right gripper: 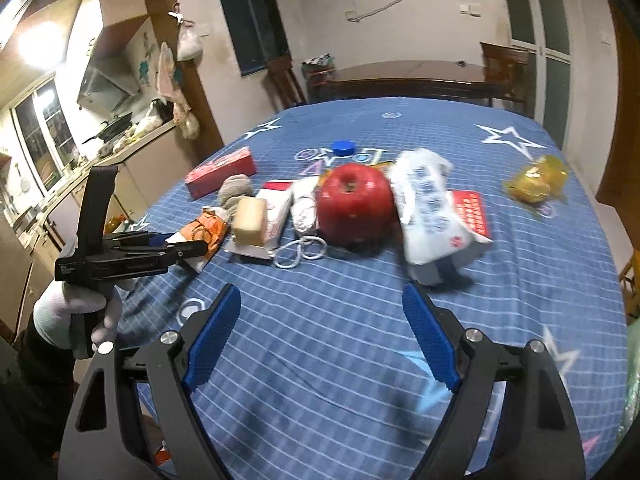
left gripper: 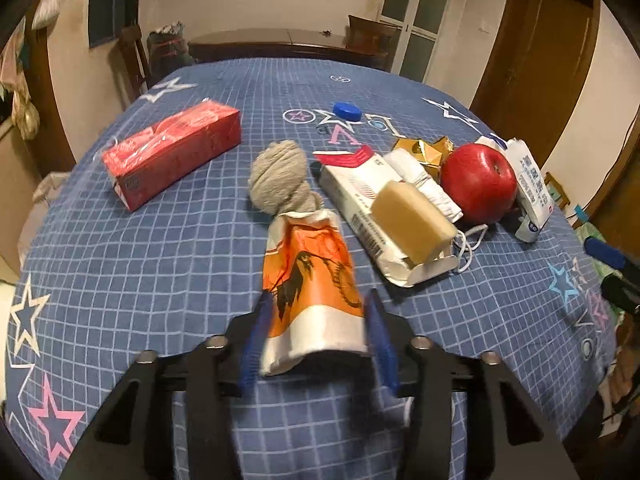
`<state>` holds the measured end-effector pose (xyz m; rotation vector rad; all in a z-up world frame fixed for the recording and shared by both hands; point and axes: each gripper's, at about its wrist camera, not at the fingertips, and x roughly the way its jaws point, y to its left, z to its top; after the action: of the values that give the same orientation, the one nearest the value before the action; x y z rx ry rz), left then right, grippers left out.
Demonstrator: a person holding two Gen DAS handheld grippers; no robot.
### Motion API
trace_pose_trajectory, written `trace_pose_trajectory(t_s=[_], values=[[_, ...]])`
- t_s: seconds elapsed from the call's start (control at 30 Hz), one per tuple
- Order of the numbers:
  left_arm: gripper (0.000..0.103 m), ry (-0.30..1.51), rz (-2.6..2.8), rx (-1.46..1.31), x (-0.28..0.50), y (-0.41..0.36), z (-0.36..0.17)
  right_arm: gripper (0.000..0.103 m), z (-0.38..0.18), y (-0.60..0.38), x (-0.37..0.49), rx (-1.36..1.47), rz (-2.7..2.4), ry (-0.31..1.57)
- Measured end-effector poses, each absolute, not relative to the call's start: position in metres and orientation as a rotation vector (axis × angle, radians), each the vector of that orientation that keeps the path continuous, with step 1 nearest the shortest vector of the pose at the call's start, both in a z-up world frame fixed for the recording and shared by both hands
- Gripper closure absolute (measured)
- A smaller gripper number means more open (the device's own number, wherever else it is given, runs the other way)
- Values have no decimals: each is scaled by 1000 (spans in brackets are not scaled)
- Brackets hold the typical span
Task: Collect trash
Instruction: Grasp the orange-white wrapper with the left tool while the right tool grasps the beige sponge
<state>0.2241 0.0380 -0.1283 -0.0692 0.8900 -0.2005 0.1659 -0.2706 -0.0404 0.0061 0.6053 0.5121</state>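
Observation:
My left gripper (left gripper: 318, 312) is shut on an orange and white wrapper (left gripper: 312, 280), which lies on the blue tablecloth; the wrapper also shows in the right wrist view (right gripper: 202, 232) with the left gripper (right gripper: 188, 250) on it. My right gripper (right gripper: 322, 300) is open and empty above the cloth, in front of a red apple (right gripper: 354, 202). A white packet with blue print (right gripper: 430, 216) lies right of the apple. A crumpled yellow wrapper (right gripper: 536, 178) lies far right. A white mask (right gripper: 304, 204) and a white carton (left gripper: 360, 208) lie left of the apple.
A red box (left gripper: 172, 156), a grey balled cloth (left gripper: 280, 176), a tan soap-like block (left gripper: 412, 220), a blue bottle cap (left gripper: 347, 111) and gold foil (left gripper: 424, 150) lie on the table (left gripper: 120, 280). A red card (right gripper: 472, 212) lies under the white packet. Chairs and a wooden table stand behind.

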Motion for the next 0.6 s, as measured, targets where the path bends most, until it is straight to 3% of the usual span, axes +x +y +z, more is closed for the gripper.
trace_pose_trajectory(t_s=[0.1,0.3,0.37,0.4,0.47,0.6], values=[[34,882,-184,-65,230,45,-128,23,-40,-260,170,2,526,608],[33,899,-201,-47,246,39,-132,24,-41,-247,181,15,555,628],[37,900,-201,-36,247,37,-136,31,-42,-245,186,26,566,640],[47,895,-194,-31,247,37,-136,33,-43,-244,189,31,571,646],[51,888,-194,-43,247,41,-136,43,-45,-242,195,33,579,657],[61,863,-175,-36,242,44,-134,51,-48,-228,206,17,608,671]])
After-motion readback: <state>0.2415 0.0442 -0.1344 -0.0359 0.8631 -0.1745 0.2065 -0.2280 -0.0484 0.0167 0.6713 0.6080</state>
